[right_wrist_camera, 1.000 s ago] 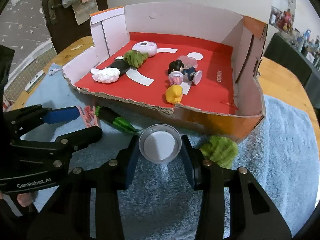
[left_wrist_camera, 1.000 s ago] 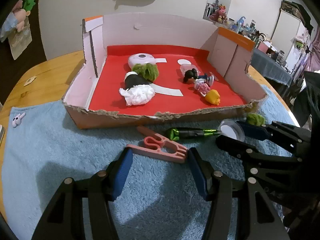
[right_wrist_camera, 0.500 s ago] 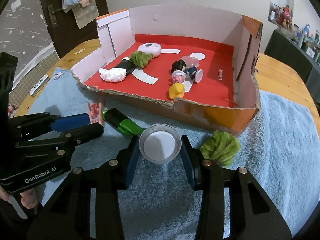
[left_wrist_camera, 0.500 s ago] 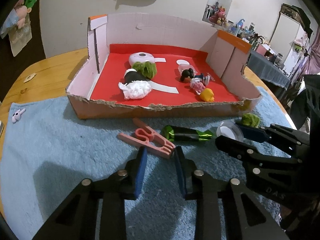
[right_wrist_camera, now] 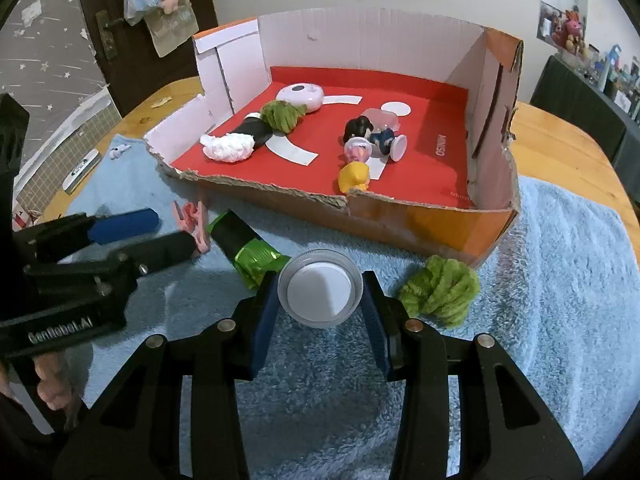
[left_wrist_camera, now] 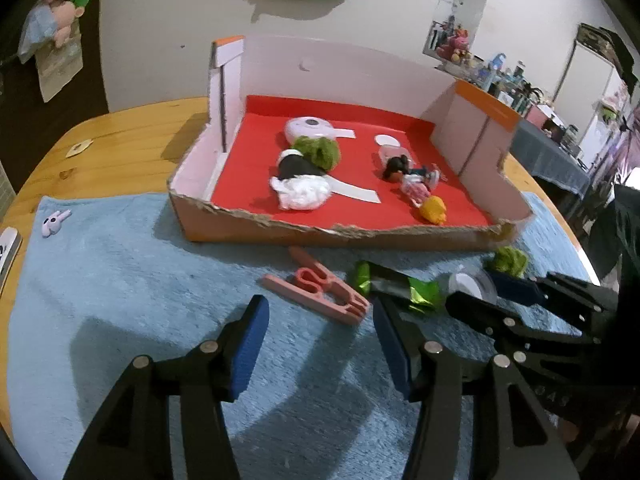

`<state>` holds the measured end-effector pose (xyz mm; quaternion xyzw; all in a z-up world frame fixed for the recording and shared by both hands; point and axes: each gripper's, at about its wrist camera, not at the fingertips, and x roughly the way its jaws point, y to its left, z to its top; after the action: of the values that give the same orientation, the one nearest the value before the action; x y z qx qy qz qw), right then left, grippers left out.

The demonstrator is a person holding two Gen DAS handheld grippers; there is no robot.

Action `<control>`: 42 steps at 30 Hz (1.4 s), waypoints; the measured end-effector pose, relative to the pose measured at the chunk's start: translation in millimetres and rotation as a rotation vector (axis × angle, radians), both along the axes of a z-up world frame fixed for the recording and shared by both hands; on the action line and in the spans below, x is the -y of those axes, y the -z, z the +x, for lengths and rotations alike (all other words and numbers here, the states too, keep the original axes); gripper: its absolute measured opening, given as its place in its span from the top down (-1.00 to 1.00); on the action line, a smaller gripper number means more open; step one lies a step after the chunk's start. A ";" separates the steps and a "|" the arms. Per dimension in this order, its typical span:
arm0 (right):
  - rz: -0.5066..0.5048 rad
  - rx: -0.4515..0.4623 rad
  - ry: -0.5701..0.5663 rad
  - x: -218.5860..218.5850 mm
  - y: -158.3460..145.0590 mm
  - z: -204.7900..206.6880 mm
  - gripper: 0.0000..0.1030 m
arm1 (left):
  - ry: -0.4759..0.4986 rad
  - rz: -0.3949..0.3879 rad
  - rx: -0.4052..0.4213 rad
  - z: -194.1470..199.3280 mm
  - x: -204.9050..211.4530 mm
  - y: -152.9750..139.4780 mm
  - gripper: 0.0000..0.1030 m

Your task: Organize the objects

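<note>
A pink clip (left_wrist_camera: 316, 290) lies on the blue towel (left_wrist_camera: 120, 300), just ahead of my left gripper (left_wrist_camera: 320, 320). Its jaws are opening and nothing is pressed between them. From the right wrist view the left gripper (right_wrist_camera: 160, 232) sits at the left, by the clip (right_wrist_camera: 192, 220). My right gripper (right_wrist_camera: 320, 300) is shut on a small round clear container (right_wrist_camera: 320, 294) with a white lid, also visible as the container (left_wrist_camera: 472, 284) beside the right gripper (left_wrist_camera: 480, 292). A green-and-black wrapped tube (left_wrist_camera: 392, 284) and a green yarn ball (right_wrist_camera: 440, 292) lie on the towel in front of the cardboard box (right_wrist_camera: 400, 224).
The red-floored box holds a white fluffy bundle (left_wrist_camera: 304, 194), another green yarn ball (left_wrist_camera: 318, 150), a pink round device (left_wrist_camera: 308, 128), small figurines (left_wrist_camera: 412, 178) and a yellow toy (left_wrist_camera: 432, 208). A small bunny charm (left_wrist_camera: 54, 222) lies on the towel's far left. The wooden table (left_wrist_camera: 120, 140) surrounds it.
The left gripper's jaws narrowed close to the pink clip half a second ago and now stand wide again. The clip still lies on the towel. The right gripper kept the container.
</note>
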<state>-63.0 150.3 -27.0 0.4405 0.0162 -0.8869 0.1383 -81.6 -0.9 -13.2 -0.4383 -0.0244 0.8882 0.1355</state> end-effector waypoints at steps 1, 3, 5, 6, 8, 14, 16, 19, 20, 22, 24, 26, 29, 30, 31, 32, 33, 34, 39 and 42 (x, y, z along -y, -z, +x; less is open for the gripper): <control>0.000 0.001 0.000 0.1 0.5 -0.1 0.24 | -0.003 0.002 0.002 -2.2 1.5 0.1 -0.11; 0.004 0.000 0.000 0.3 1.0 -0.5 0.24 | -0.003 -0.007 0.000 -5.8 1.9 -0.1 -0.11; 0.006 0.001 0.002 -0.5 1.1 -1.4 0.24 | 0.007 -0.027 -0.008 -10.6 1.9 -0.2 -0.11; 0.006 0.002 0.004 -1.2 1.2 -1.9 0.24 | 0.013 -0.032 -0.008 -12.1 1.7 0.1 -0.11; 0.004 0.005 0.006 -2.4 1.6 -2.8 0.24 | 0.044 -0.041 -0.006 -16.3 0.3 1.3 -0.11; 0.002 0.009 0.009 -3.5 2.4 -3.8 0.24 | 0.141 -0.039 -0.010 -10.9 -13.2 4.6 -0.42; 0.005 0.008 0.008 -3.3 2.4 -3.9 0.24 | 0.143 -0.059 -0.005 -9.7 -16.6 9.5 -0.42; 0.011 0.007 0.005 -2.5 2.5 -4.0 0.24 | 0.130 -0.072 -0.009 -9.8 -15.8 12.6 -0.34; 0.013 0.007 0.004 -2.2 2.7 -3.9 0.24 | 0.125 -0.074 -0.008 -10.4 -14.8 11.9 -0.28; 0.021 0.004 0.001 -0.9 3.2 -3.5 0.23 | 0.119 -0.076 -0.007 -11.9 -12.3 11.5 -0.19; 0.038 -0.002 -0.005 1.7 3.8 -2.3 0.22 | 0.122 -0.075 -0.006 -12.4 -11.7 11.3 -0.17; 0.045 -0.006 -0.011 4.0 4.3 -2.0 0.14 | 0.127 -0.087 -0.010 -12.4 -12.1 11.7 -0.17; 0.028 -0.002 -0.014 5.2 4.7 -1.8 0.00 | 0.130 -0.105 -0.021 -10.6 -14.2 12.4 -0.22; 0.027 -0.001 -0.016 5.6 4.8 -1.4 -0.03 | 0.130 -0.109 -0.024 -10.4 -14.7 12.7 -0.22; 0.026 -0.003 -0.017 5.7 4.8 -1.1 -0.03 | 0.130 -0.114 -0.027 -10.1 -15.0 12.8 -0.22; 0.029 -0.005 -0.017 5.9 5.0 -0.8 -0.03 | 0.130 -0.115 -0.028 -10.0 -15.3 13.0 -0.22; 0.032 -0.007 -0.017 6.1 5.2 -0.6 -0.03 | 0.130 -0.114 -0.027 -10.0 -15.6 13.0 -0.21; 0.034 -0.009 -0.018 6.3 5.2 -0.4 -0.02 | 0.127 -0.116 -0.030 -9.8 -15.4 12.9 -0.19; 0.063 -0.018 -0.002 6.0 4.5 0.3 0.24 | 0.115 -0.113 -0.034 -8.0 -13.3 12.4 0.05; 0.044 -0.012 0.004 3.7 3.9 0.3 0.24 | 0.108 -0.110 -0.036 -5.6 -11.6 11.8 0.18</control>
<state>-62.7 146.5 -30.8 0.4380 0.0356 -0.8893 0.1269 -87.2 10.7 -25.0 -0.4296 0.0506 0.8873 0.1597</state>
